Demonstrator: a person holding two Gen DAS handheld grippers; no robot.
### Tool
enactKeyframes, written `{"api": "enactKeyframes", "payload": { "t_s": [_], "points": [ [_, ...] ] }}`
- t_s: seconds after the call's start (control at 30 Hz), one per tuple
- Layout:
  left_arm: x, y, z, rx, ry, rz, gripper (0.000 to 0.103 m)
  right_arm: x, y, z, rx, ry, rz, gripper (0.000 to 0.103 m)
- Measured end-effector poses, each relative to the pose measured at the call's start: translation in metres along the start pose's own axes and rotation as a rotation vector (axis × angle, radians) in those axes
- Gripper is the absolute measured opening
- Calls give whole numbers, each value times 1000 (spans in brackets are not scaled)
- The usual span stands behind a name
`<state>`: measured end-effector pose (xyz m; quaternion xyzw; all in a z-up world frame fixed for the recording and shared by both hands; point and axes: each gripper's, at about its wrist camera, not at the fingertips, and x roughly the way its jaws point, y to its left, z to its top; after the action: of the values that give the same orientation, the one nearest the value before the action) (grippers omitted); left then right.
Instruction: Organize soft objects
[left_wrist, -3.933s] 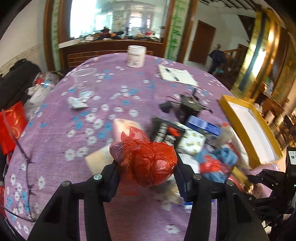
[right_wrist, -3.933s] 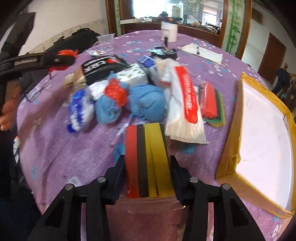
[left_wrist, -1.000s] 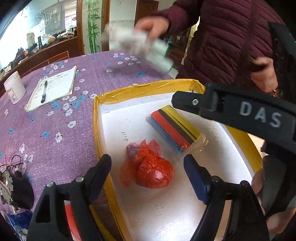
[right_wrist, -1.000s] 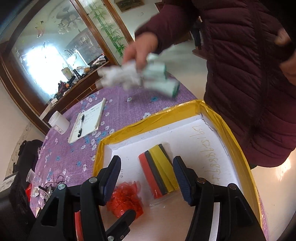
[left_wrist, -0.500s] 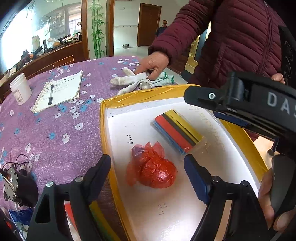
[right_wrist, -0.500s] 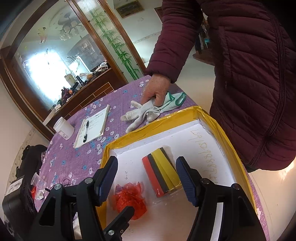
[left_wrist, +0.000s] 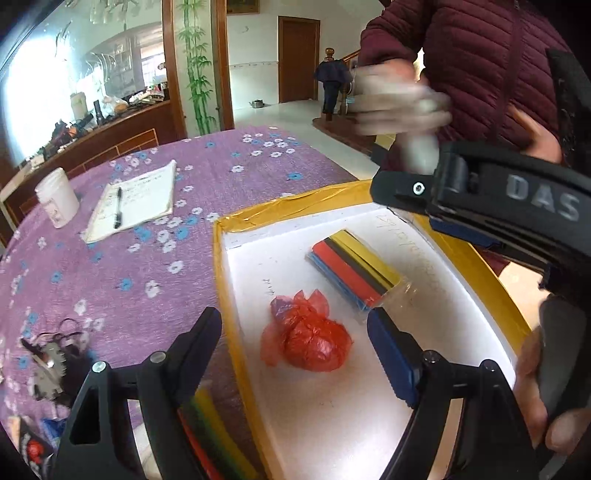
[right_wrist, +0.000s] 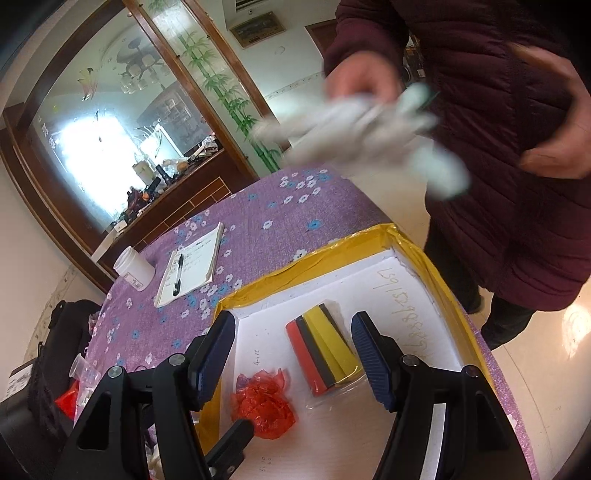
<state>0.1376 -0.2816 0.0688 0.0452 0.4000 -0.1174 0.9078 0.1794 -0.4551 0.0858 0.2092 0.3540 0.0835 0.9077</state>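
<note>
Both grippers hung over the yellow-edged tray (left_wrist: 221, 266), and both were let go, with nothing between their fingers. The left gripper (left_wrist: 295, 343) stood wide apart above the red bag bundle (left_wrist: 310, 343), which lay on the white floor of the tray. The right gripper (right_wrist: 293, 350) had just been opening its jaws, and nothing was in them; the striped pack (right_wrist: 323, 347) lay flat in the tray under it, near the red bundle but not touching it. So two soft things were already put away. A person in a dark red jacket stood at the far side of the tray and held a white glove (right_wrist: 362, 140) up in the air, too blurry to see well. The next good move, I think, was to lift both grippers straight up and out so they did not bump the tray's wall or drag the bundle along. Then they should go back to the pile at the near edge of the purple flowered tablecloth (left_wrist: 129, 258) for more soft things. It would be wise to stay clear of the person's hands and to leave the notepad (left_wrist: 136, 199) and white jar (left_wrist: 57, 199) alone.
</note>
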Motion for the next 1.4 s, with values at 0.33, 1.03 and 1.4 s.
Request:
{"api": "enactKeyframes", "payload": {
  "t_s": [0.33, 1.03, 1.4],
  "points": [
    [-95, 10, -57, 16, -47, -20, 80, -48, 16, -27, -26, -24, 95, 76],
    [-171, 143, -192, -233, -58, 61, 87, -82, 119, -170, -335, 203, 300, 83],
    [-181, 208, -232, -359, -54, 124, 87, -61, 149, -199, -431, 287, 297, 83]
  ]
}}
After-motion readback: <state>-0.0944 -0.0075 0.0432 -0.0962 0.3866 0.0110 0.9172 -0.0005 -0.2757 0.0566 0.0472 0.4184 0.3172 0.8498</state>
